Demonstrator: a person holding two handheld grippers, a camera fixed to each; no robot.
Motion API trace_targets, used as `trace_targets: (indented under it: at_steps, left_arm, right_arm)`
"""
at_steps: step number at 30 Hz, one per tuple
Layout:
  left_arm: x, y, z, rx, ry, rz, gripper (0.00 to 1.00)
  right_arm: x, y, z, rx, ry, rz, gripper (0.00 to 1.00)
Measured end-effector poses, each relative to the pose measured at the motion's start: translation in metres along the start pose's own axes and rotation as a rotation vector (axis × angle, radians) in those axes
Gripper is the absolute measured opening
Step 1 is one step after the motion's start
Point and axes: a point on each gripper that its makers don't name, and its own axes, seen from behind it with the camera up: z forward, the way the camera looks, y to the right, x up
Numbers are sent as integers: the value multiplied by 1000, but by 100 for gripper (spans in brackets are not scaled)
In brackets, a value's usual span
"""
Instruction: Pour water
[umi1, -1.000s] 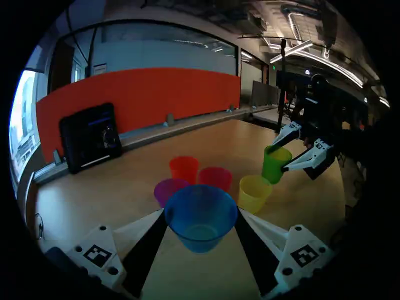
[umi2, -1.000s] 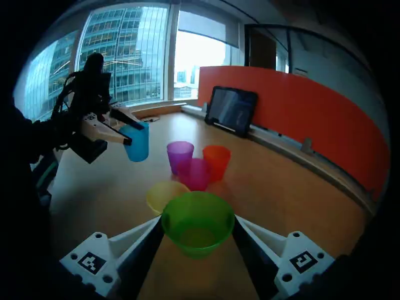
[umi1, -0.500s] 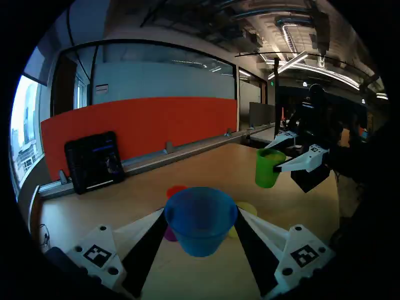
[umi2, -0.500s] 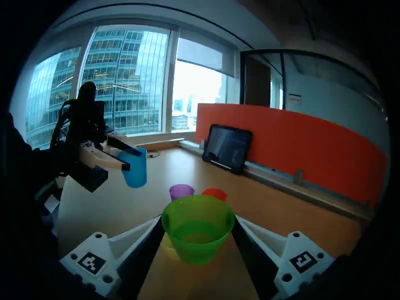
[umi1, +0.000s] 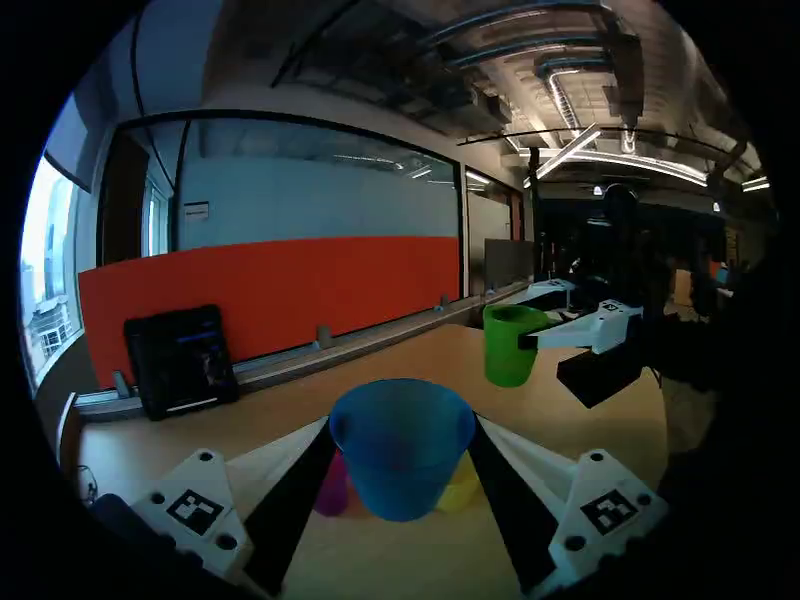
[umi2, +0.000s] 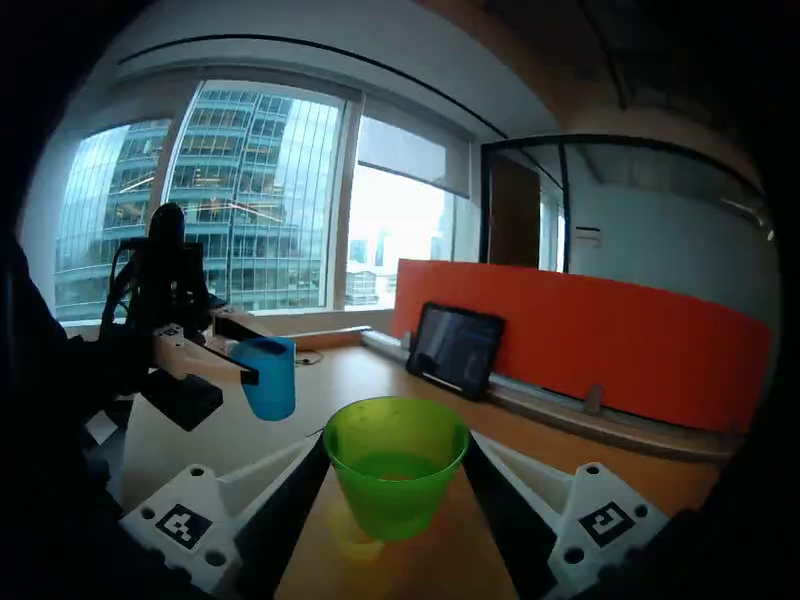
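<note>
You can't see into your blue cup (umi1: 402, 450) in left gripper view; it hides most of the purple cup (umi1: 332, 486) and yellow cup (umi1: 459, 487) behind it. In right gripper view the green cup (umi2: 397, 475) covers much of the yellow cup (umi2: 354, 533). Tablet (umi1: 180, 358) screen is too small to make out.

The right gripper (umi2: 397, 452) clamps an upright green cup (umi2: 397, 485) with a little liquid at its bottom. Off to the left, the left gripper (umi2: 246, 354) grips a blue cup (umi2: 270, 380) above the wooden table (umi2: 340, 385). A tablet (umi2: 456, 350) leans against the orange partition (umi2: 620, 350).
</note>
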Motion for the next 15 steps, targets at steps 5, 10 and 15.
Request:
trace_targets:
  at_steps: [5, 10, 15]
  left_arm:
    - [11, 8, -1, -14, 31, 0, 89]
    - [18, 13, -1, -22, 52, -1, 89]
    - [23, 15, 1, -27, 66, -5, 89]
  right_arm:
    - [7, -4, 2, 7, 15, 1, 92]
    - [11, -6, 3, 9, 21, -5, 92]
    - [16, -8, 3, 12, 25, -10, 92]
